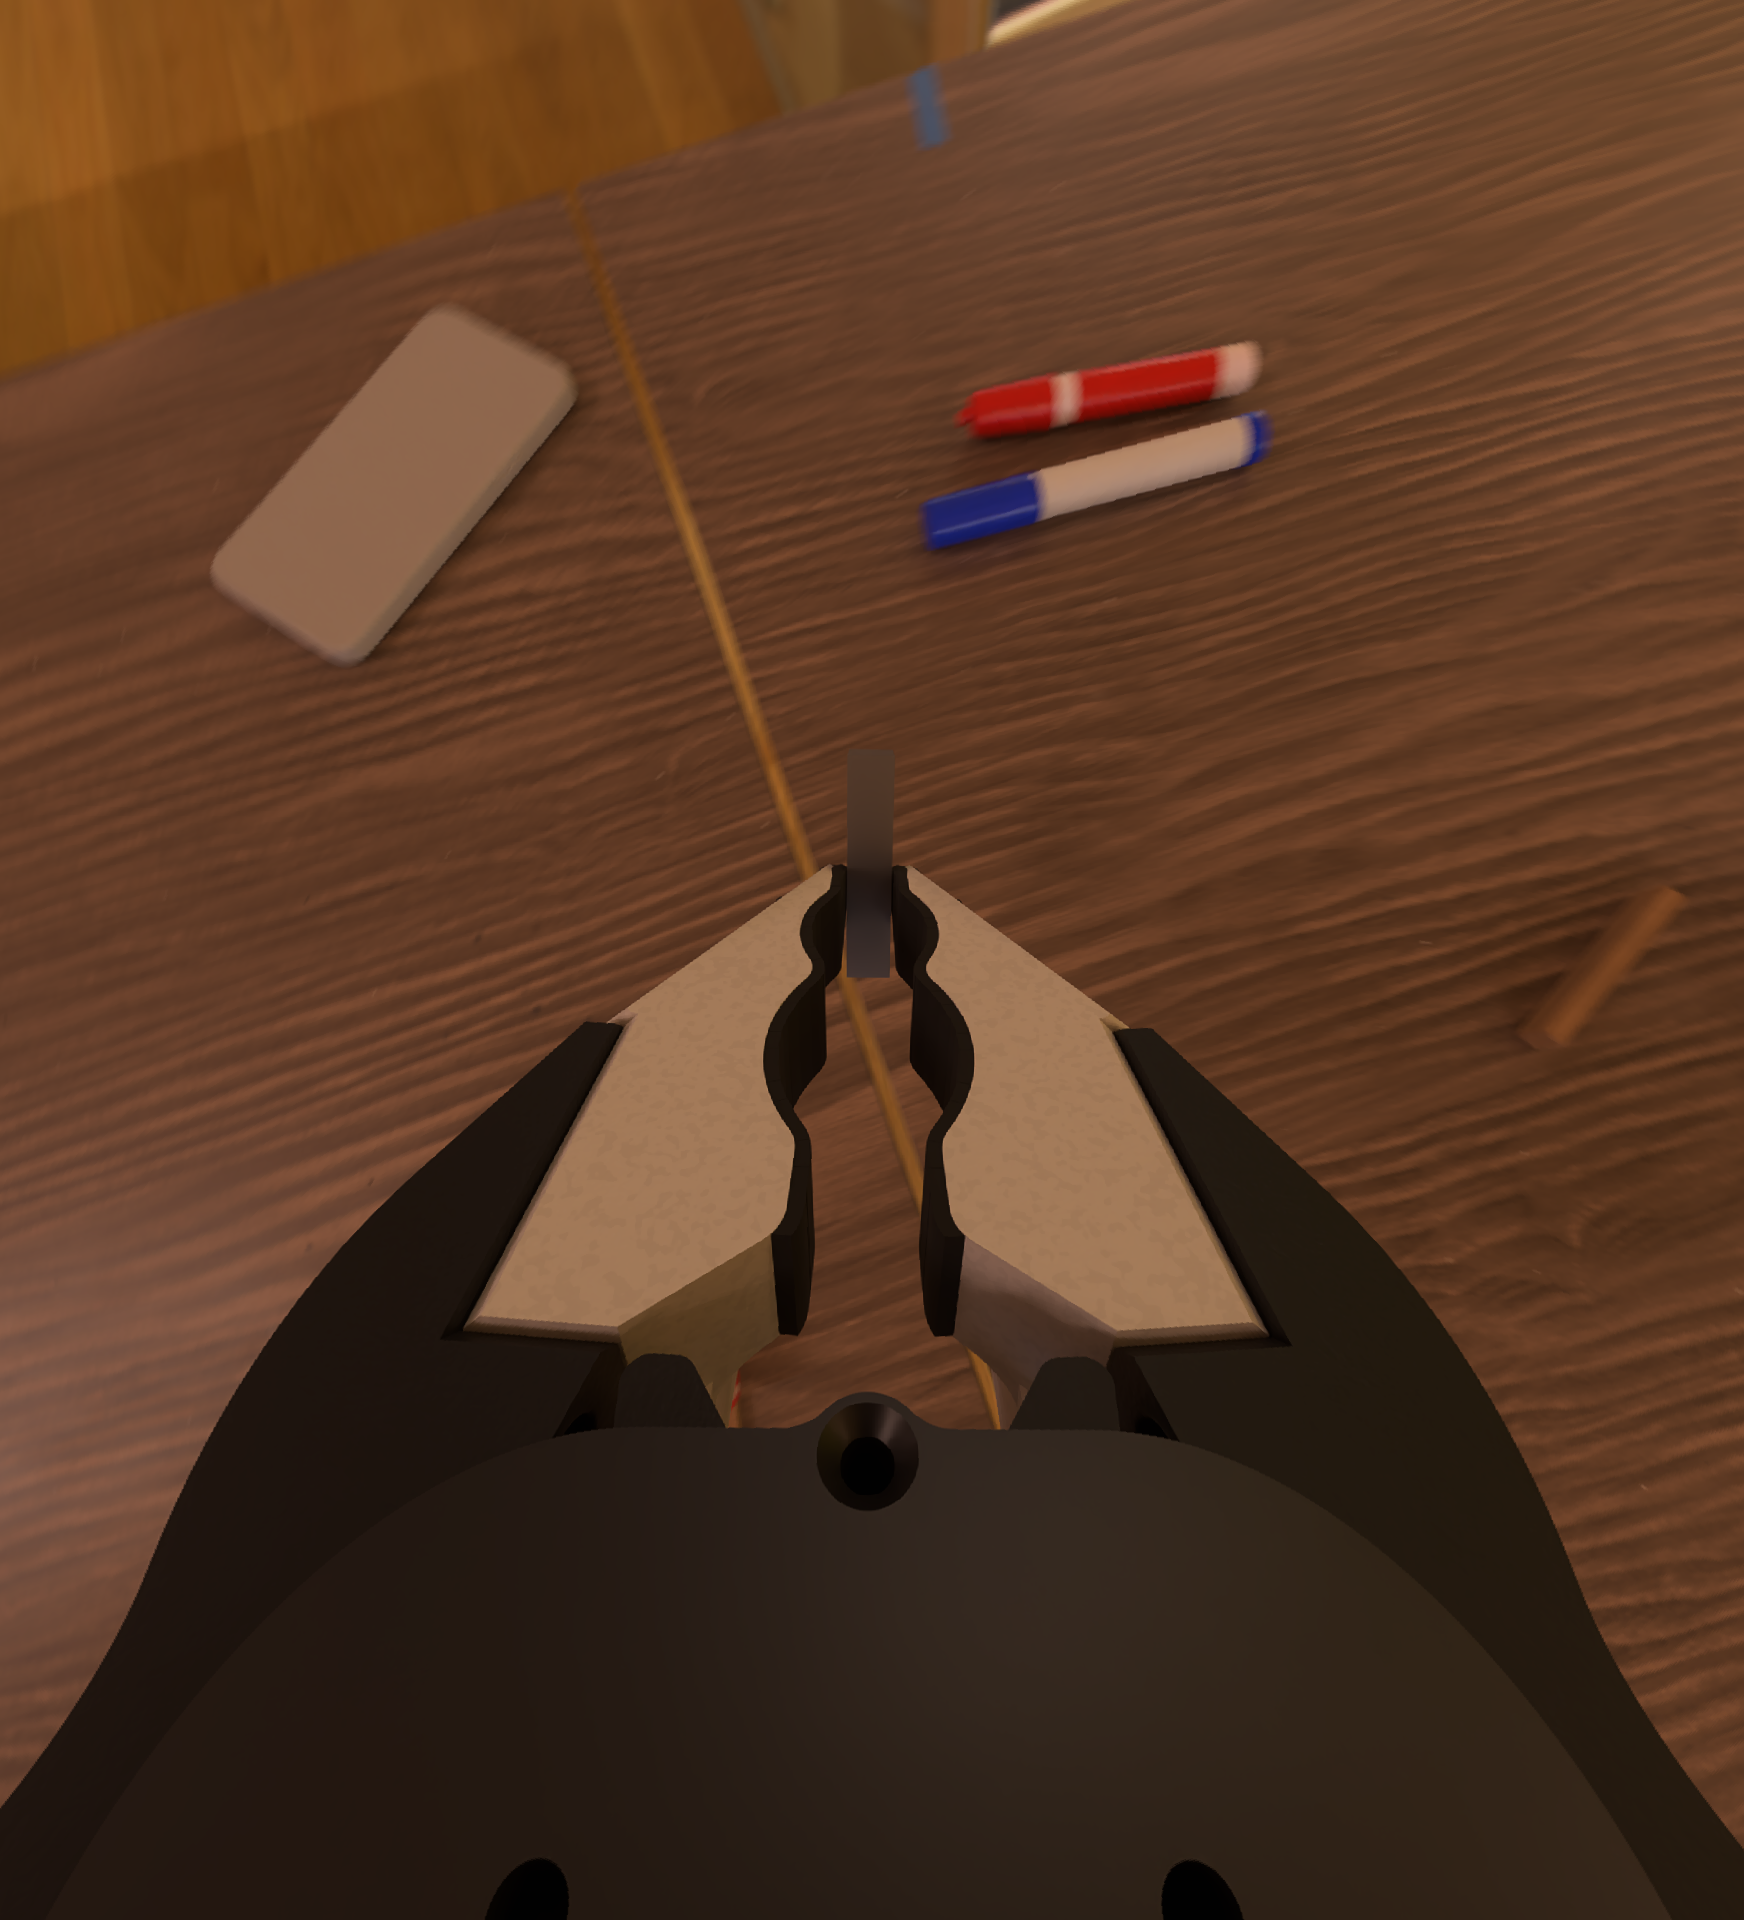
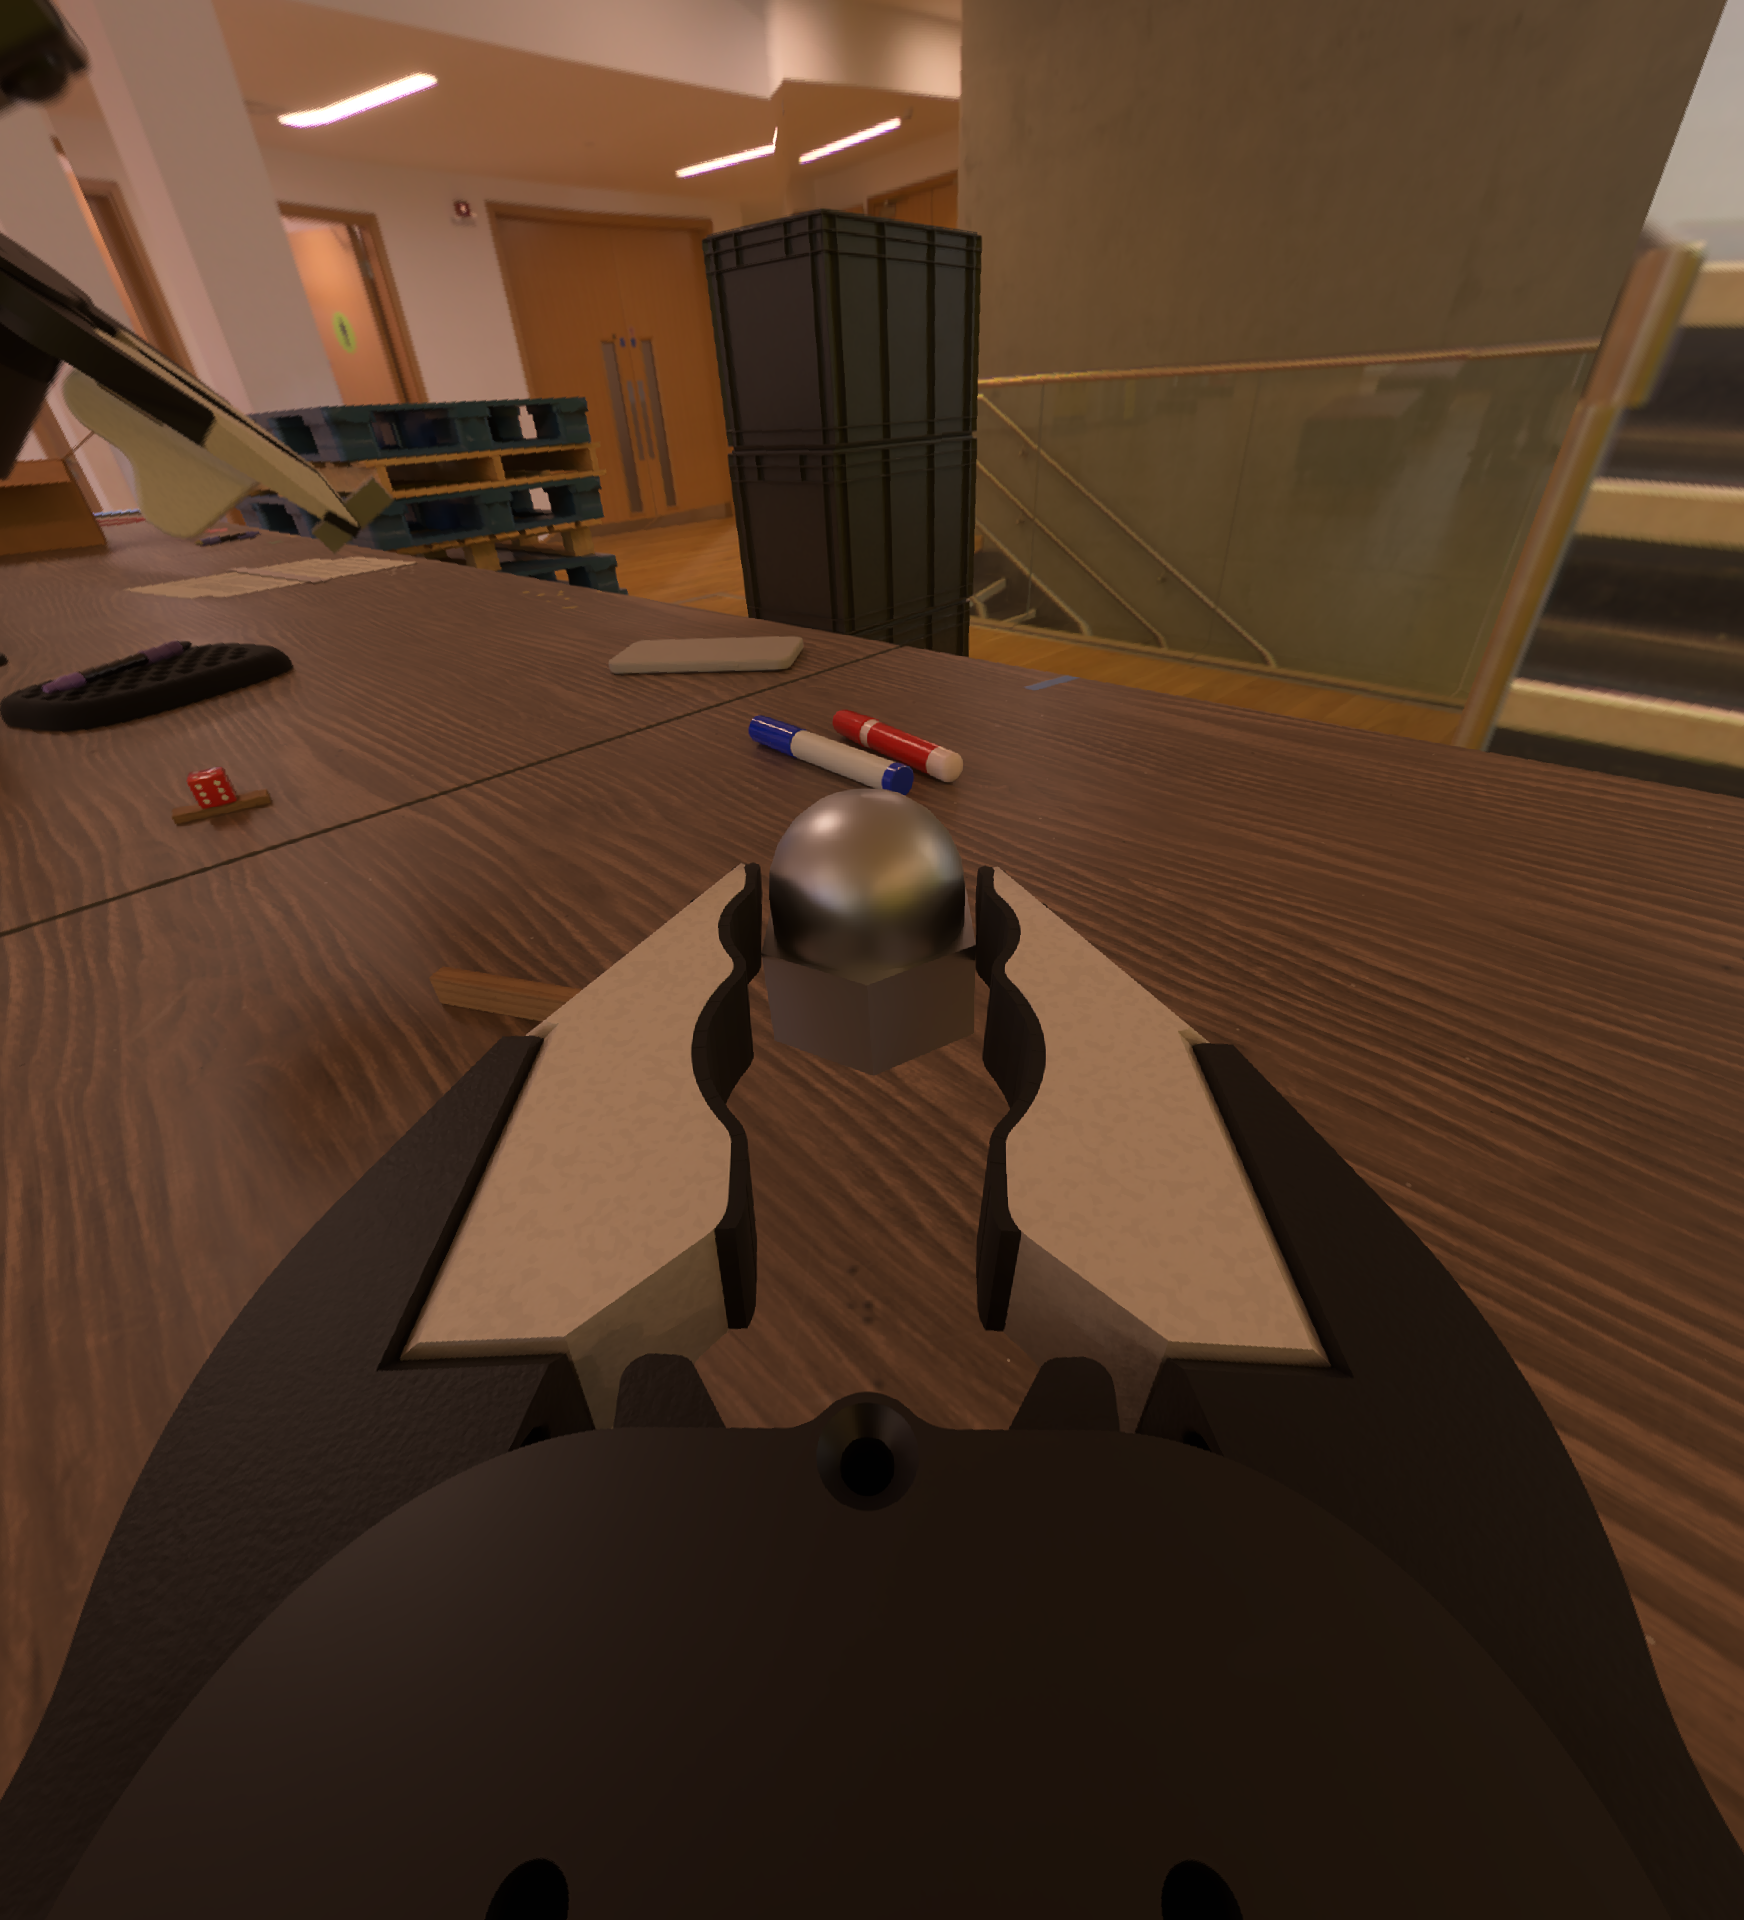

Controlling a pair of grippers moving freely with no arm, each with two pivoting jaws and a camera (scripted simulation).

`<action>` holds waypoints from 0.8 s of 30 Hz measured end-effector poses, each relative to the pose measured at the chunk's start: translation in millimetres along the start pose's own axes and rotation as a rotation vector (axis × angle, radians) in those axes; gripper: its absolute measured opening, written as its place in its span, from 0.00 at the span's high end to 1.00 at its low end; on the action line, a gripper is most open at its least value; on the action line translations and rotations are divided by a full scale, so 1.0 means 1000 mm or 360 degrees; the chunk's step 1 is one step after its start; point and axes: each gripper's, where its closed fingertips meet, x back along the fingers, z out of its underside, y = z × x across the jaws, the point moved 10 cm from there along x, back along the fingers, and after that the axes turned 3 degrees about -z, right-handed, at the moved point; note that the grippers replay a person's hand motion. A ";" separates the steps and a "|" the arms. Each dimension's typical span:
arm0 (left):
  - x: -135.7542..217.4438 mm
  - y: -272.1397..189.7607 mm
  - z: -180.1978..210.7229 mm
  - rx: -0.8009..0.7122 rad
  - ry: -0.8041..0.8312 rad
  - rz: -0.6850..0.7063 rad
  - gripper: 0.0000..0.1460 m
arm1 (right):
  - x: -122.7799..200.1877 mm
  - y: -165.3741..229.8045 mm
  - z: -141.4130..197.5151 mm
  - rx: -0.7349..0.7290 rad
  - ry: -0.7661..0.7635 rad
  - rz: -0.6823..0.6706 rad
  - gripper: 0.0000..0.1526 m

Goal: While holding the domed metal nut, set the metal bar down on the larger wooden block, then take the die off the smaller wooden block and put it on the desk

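Right gripper (image 2: 868,914) fingers clamped on domed metal nut (image 2: 868,935), above bench (image 2: 1367,1039). Left gripper (image 1: 869,883) fingers pinched on metal bar (image 1: 869,831), held aloft. Larger wooden block (image 1: 1600,966) lying beside. Farther: die (image 2: 209,787) atop smaller wooden block (image 2: 224,807).

Two wrist cameras, each sighting forward along its own claw over one desk (image 1: 1367,727).

Left wrist view: high up, tilted steeply down onto the desk, own left claw (image 1: 869,883) filling the lower frame. Right wrist view: low, near the desk (image 2: 1367,1039), facing almost level across it toward the room beyond, right claw (image 2: 868,883) close in the foreground. Shared ground: red marker (image 1: 1107,390) (image 2: 897,745), blue marker (image 1: 1096,480) (image 2: 830,754), grey slab (image 1: 395,483) (image 2: 707,655). Left claw (image 2: 343,525) also caught at upper left of the right wrist view.
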 end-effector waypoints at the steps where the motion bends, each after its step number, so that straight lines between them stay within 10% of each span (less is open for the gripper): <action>1: 0.004 -0.011 -0.003 -0.0049 -0.0038 0.0023 0.95 | 0.000 0.000 0.000 0.0005 0.0007 -0.0001 0.73; 13: -0.026 -0.169 0.015 -0.0644 0.0063 0.0578 0.94 | -0.003 0.005 0.001 0.0075 0.0052 0.0007 0.73; 24: -0.074 -0.211 0.031 -0.0882 0.0346 0.0782 0.94 | -0.004 0.005 0.001 0.0085 0.0076 0.0007 0.73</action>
